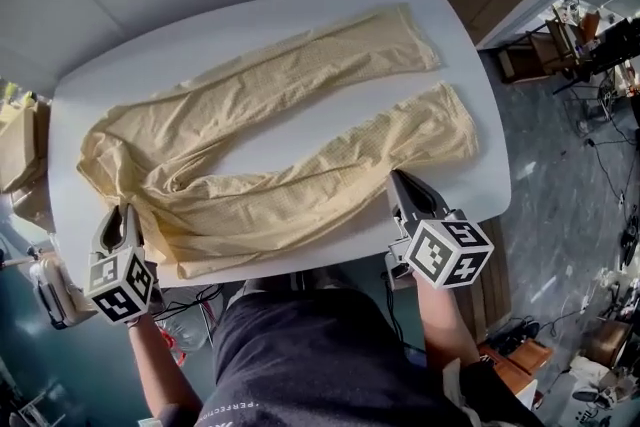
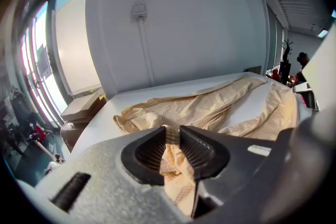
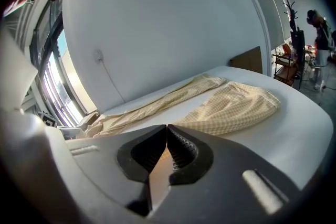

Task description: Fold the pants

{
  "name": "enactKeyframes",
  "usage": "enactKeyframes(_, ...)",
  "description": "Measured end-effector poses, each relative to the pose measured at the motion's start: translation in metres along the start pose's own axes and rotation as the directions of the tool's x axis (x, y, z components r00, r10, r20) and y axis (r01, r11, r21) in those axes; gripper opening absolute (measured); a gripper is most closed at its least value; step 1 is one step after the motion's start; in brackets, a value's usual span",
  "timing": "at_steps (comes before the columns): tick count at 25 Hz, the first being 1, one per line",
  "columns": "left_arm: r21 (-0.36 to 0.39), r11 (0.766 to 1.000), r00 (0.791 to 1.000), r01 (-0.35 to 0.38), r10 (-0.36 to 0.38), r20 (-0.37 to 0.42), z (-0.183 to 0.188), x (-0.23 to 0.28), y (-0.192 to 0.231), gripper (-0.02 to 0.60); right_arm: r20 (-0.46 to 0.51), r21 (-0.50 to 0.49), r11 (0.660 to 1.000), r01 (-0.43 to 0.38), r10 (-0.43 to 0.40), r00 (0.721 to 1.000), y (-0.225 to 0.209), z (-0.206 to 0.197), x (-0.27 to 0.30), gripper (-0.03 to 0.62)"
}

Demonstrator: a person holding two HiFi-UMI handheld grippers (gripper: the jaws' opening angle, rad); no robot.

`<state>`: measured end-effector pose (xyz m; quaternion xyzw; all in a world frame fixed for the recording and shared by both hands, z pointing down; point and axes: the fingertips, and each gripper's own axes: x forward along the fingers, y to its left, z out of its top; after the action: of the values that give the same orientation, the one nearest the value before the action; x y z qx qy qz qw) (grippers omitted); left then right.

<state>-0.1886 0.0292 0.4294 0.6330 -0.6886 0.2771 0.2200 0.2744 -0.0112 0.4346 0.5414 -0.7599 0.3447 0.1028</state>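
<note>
Two grippers had hold of the pants [image 1: 285, 130]. The left gripper [image 2: 172, 129] was closed partway on a bunched fold of the pale yellow checked cloth at the waist end, and the right gripper [image 3: 166, 126] was clamped almost flat on a thin edge of the near leg. Both were held at the near edge of the white desk [image 1: 250, 30]. The pants lay spread across it, the waist crumpled toward the left and the two legs fanned apart toward the right, with a wedge of bare desk between them. The fabric looked light, soft and limp, and would likely sag and drape between the two holds instead of keeping its line. It appeared easy to lift, and a single thin layer might slip out of a shallow pinch. The firmer places to take it seemed to be the waistband and the outer seam or hem of a leg, gripped well apart so the cloth hung taut enough to be carried over onto the far leg.
</note>
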Motion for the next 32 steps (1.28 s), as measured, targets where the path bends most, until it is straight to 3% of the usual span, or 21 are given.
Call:
enactKeyframes(7, -0.033, 0.999, 1.0, 0.027, -0.026, 0.016, -0.005, -0.011, 0.043, 0.084, 0.067, -0.009, 0.998, 0.066, -0.066, 0.996, 0.024, 0.026, 0.015, 0.009)
enactKeyframes(16, -0.025, 0.991, 0.991, 0.129, -0.128, 0.04, -0.016, -0.008, 0.082, 0.084, 0.153, -0.065, 0.987, 0.145, -0.134, 0.979, 0.069, 0.051, 0.047, 0.008)
enactKeyframes(21, -0.071, 0.991, 0.992, 0.116, -0.113, 0.052, -0.023, -0.009, 0.103, 0.084, 0.185, -0.108, 0.978, 0.175, -0.154, 0.971, 0.084, 0.068, 0.057, 0.009)
enactKeyframes(32, -0.134, 0.991, 0.999, 0.021, -0.015, 0.041, -0.013, 0.004, 0.134, 0.084, 0.199, -0.157, 0.978, 0.139, -0.107, 0.974, 0.101, 0.107, 0.114, 0.009)
